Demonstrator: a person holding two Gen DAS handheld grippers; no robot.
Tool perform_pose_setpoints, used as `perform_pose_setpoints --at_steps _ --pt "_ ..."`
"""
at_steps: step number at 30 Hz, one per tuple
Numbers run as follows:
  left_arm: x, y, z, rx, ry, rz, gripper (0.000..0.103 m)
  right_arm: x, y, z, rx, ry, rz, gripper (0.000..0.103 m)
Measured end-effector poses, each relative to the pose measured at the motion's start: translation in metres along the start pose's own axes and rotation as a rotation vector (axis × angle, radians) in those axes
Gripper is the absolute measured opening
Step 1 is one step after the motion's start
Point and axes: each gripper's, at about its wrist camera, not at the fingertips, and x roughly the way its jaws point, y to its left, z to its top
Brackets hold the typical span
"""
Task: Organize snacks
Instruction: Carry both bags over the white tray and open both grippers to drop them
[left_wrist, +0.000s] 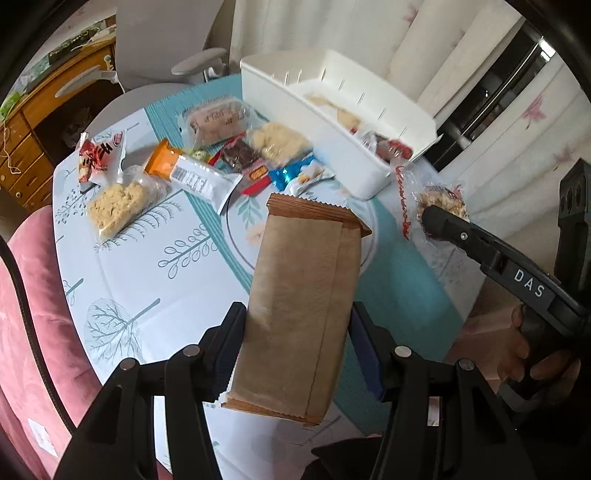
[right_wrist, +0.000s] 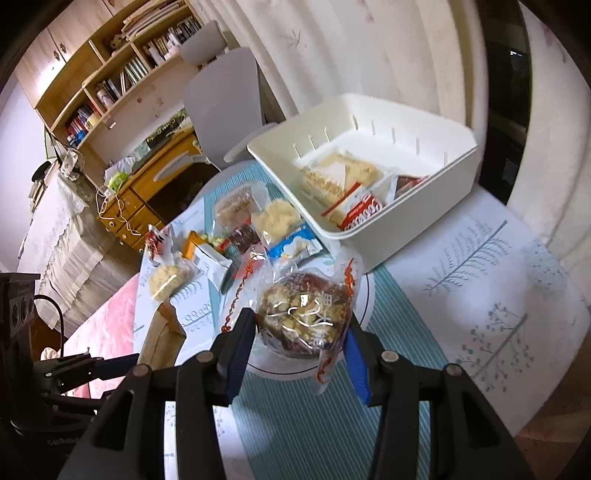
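The left gripper (left_wrist: 297, 347) squeezes a brown packet (left_wrist: 299, 306) up above the table (left_wrist: 147, 280). The right gripper (right_wrist: 301, 350) squeezes a nut cake in clear wrap (right_wrist: 304, 314). The white box (right_wrist: 436, 181) sits just behind them with 3 snacks inside.

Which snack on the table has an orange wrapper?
The orange-and-white bar, lying between the clear-wrapped rice cake and the blue packet; no other is orange.

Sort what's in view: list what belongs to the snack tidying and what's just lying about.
Job: brown packet in left claw; nut cake in right claw; white bin; loose snacks.
Lying about: grey chair; bookshelf; wooden desk.
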Motion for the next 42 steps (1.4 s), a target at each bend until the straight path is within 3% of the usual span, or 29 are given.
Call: perform_pose_setpoints --at_steps 11,26,42 --pt "-0.027 -0.024 0.021 -0.050 -0.087 -0.005 0.055 -0.039 -0.020 0.027 -0.005 -0.051 0.018 0.047" --pt "-0.002 -0.088 0.094 -0.228 -0.181 0.048 0.055 -0.014 -0.087 0.128 -0.137 0.041 0.155 0.047" --pt "0.043 -0.139 0.161 -0.339 -0.284 0.026 0.055 0.010 -0.137 0.188 -0.301 0.089 0.171 0.047"
